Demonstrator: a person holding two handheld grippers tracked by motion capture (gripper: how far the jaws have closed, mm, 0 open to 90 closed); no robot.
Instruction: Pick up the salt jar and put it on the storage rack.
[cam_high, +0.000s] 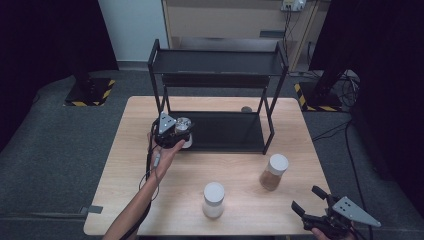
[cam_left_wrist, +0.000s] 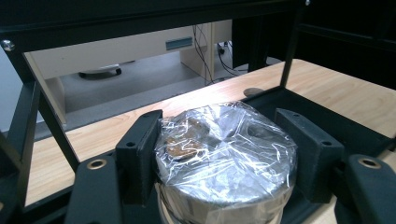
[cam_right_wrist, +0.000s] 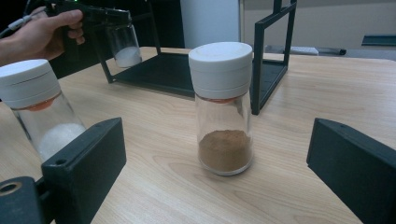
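Note:
My left gripper (cam_high: 175, 134) is shut on a glass jar (cam_high: 183, 126) whose top is wrapped in clear film (cam_left_wrist: 224, 154). It holds the jar at the front left corner of the black rack's lower shelf (cam_high: 225, 131). In the right gripper view the same jar (cam_right_wrist: 123, 45) shows white powder at its bottom. Whether it rests on the shelf I cannot tell. My right gripper (cam_high: 306, 198) stands open near the table's front right edge. Its jaws (cam_right_wrist: 217, 144) are spread wide, with a white-lidded jar of brown powder (cam_right_wrist: 224, 112) a little ahead of them, untouched.
A second white-lidded jar (cam_high: 214, 199) with white powder stands at the front middle of the wooden table (cam_high: 125, 175). The brown-powder jar (cam_high: 273, 171) stands to its right. The rack's upper shelf (cam_high: 217, 62) overhangs the lower one. A small dark disc (cam_high: 246, 109) lies behind the rack.

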